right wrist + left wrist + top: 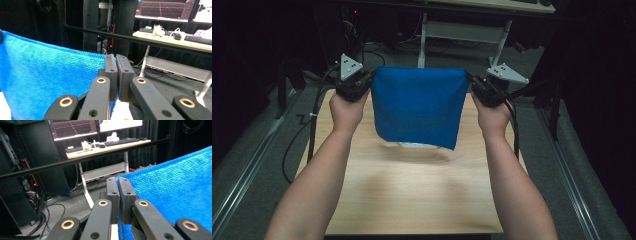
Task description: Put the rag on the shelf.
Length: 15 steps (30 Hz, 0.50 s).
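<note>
The blue cloth [417, 107] hung above the table [412, 200], limp and light. The left gripper [362, 82] at nine o'clock and the right gripper [477, 85] at three pinched its top corners, fingers clamped shut; corners seemed the best hold.

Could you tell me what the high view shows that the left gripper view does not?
High view alone: both forearms, the wooden table, the right gripper and the cloth's hanging lower edge with a white tag. Left gripper view alone: a far desk with a keyboard and monitors. Both: the blue cloth with its corner pinched in the left gripper.
</note>
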Available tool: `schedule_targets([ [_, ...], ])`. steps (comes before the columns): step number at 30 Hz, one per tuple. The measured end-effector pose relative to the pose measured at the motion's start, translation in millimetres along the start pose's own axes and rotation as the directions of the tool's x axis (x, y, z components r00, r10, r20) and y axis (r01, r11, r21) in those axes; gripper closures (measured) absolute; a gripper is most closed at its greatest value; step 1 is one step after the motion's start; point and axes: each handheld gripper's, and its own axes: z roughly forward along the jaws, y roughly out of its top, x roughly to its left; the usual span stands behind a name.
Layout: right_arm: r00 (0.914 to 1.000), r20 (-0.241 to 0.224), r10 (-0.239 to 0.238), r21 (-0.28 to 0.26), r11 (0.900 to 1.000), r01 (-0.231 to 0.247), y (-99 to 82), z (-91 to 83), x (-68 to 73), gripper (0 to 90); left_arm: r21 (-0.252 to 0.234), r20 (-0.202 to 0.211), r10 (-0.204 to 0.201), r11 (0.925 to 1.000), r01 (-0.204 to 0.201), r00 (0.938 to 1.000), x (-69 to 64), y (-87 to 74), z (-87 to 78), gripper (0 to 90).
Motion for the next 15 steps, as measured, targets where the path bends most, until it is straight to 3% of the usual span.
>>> schedule_targets([
  [4, 1.0000, 0.007, -0.004, 0.028, 0.9996, 0.004, -0.6, 16.2, -6.4, 89.0, 0.049, -0.011, 0.010, 0.9987, -0.009, 0.9999, 3.9, -4.5, 16.7, 88.1],
  [9, 0.9999, 0.010, 0.008, 0.092, 0.9958, -0.009, -14.6, 39.4, -11.5, 89.0, 0.114, -0.017, -0.016, 0.9933, 0.018, 0.9997, 8.8, -17.0, 34.0, 88.0],
  [10, 0.9999, 0.011, 0.006, 0.103, 0.9947, -0.007, -18.1, 42.7, -12.0, 88.9, 0.145, -0.013, -0.009, 0.9894, 0.011, 0.9999, 8.0, -24.4, 39.5, 88.0],
  [12, 0.9999, 0.013, 0.005, 0.115, 0.9933, -0.006, -22.0, 45.7, -12.6, 89.0, 0.150, -0.007, -0.009, 0.9887, 0.010, 0.9999, 7.5, -29.7, 41.4, 88.1],
  [15, 0.9997, 0.006, 0.022, 0.151, 0.9883, -0.023, -36.6, 52.2, -14.0, 89.0, 0.198, 0.016, -0.023, 0.9800, 0.019, 0.9996, 7.4, -49.4, 47.1, 88.0],
])
